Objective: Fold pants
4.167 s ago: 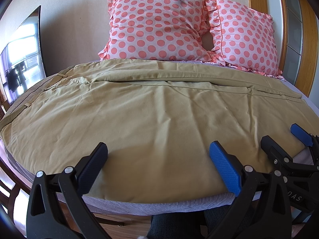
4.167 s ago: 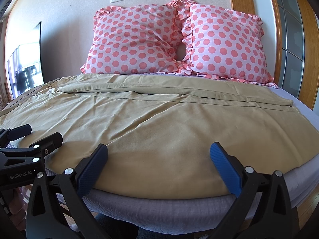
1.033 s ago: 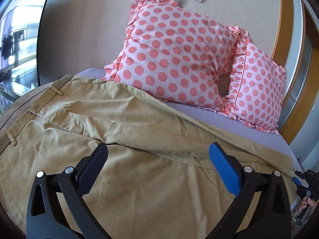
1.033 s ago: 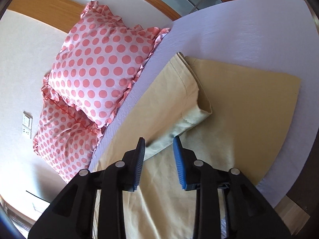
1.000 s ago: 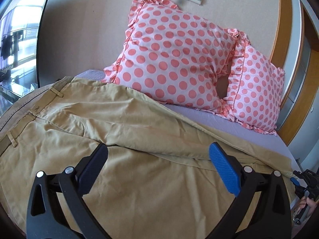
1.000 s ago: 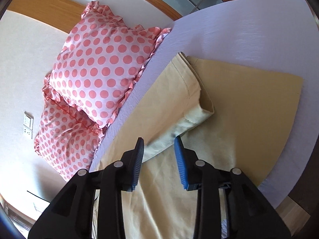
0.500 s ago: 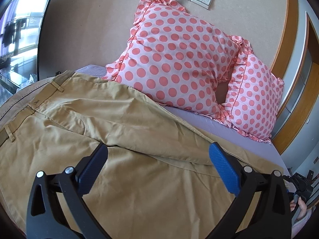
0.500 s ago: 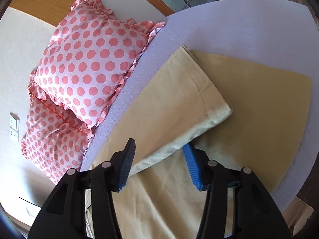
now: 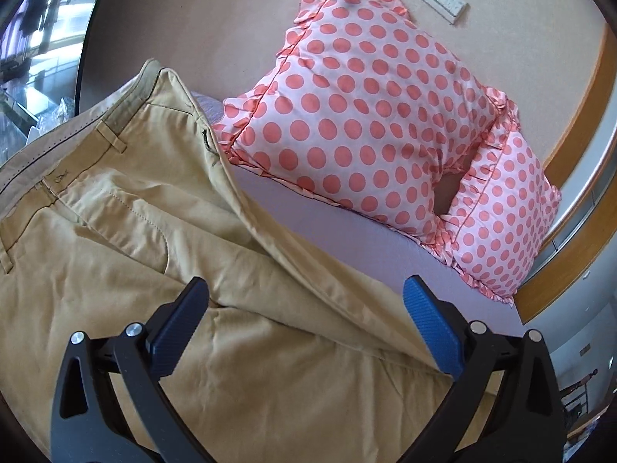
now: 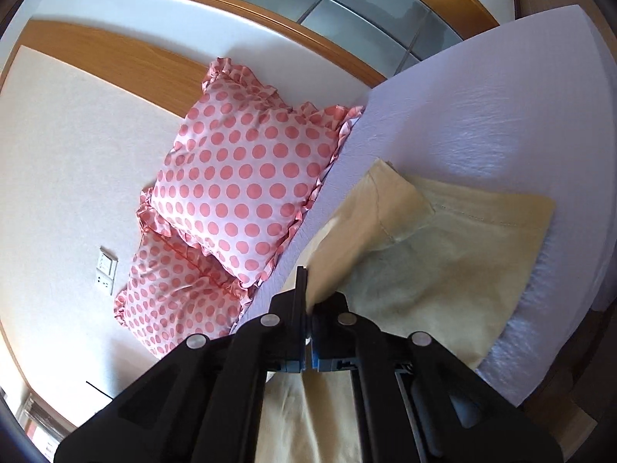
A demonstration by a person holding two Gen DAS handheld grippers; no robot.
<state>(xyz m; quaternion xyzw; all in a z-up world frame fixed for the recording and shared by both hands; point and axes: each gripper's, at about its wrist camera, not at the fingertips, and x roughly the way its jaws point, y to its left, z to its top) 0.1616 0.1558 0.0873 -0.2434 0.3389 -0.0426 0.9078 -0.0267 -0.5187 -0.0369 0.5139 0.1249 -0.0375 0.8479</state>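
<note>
Your right gripper (image 10: 307, 308) has just clamped the upper leg near its hem; left gripper (image 9: 304, 328) hangs open above the pants (image 9: 115, 231). Lift, probably, comes next.

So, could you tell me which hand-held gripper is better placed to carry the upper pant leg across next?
Right. The right hand-held gripper is shut on the upper pant leg; the left hand-held gripper hovers open, holding nothing.

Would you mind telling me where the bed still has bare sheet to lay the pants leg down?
Bare lavender sheet lies beyond the leg cuffs, toward the bed's corner, and in a narrow strip between the khaki pants and the polka-dot pillows. The near side is crowded: pants cover it under the open left gripper. The right gripper pinches a leg edge.
</note>
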